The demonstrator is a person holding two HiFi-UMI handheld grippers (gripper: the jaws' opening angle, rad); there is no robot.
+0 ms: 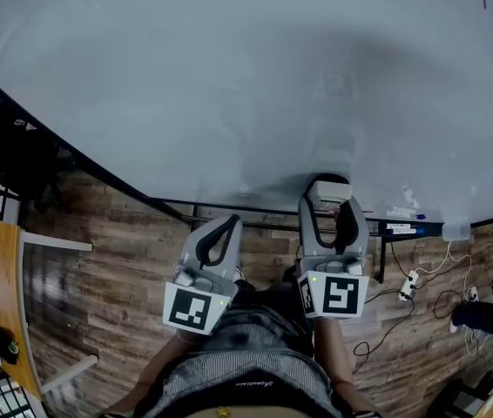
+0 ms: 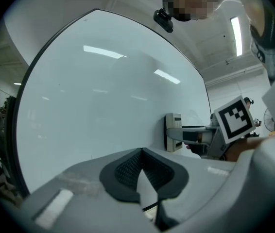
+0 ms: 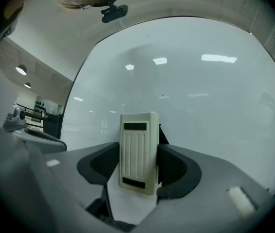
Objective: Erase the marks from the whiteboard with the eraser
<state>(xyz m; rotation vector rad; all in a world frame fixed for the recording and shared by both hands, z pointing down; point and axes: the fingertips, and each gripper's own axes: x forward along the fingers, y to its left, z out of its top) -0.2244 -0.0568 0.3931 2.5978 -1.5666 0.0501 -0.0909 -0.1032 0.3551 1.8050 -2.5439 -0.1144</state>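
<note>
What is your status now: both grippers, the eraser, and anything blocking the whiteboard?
Right gripper shut on the eraser. Left gripper shut, empty. Whiteboard close ahead, looks almost clean; nothing in the way.

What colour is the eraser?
The eraser is off-white with two dark bars; right gripper view shows it best.

Glossy smooth whiteboard (image 1: 229,77), ribbed matt plastic eraser (image 3: 138,152), rough wood-plank floor (image 1: 116,255).
</note>
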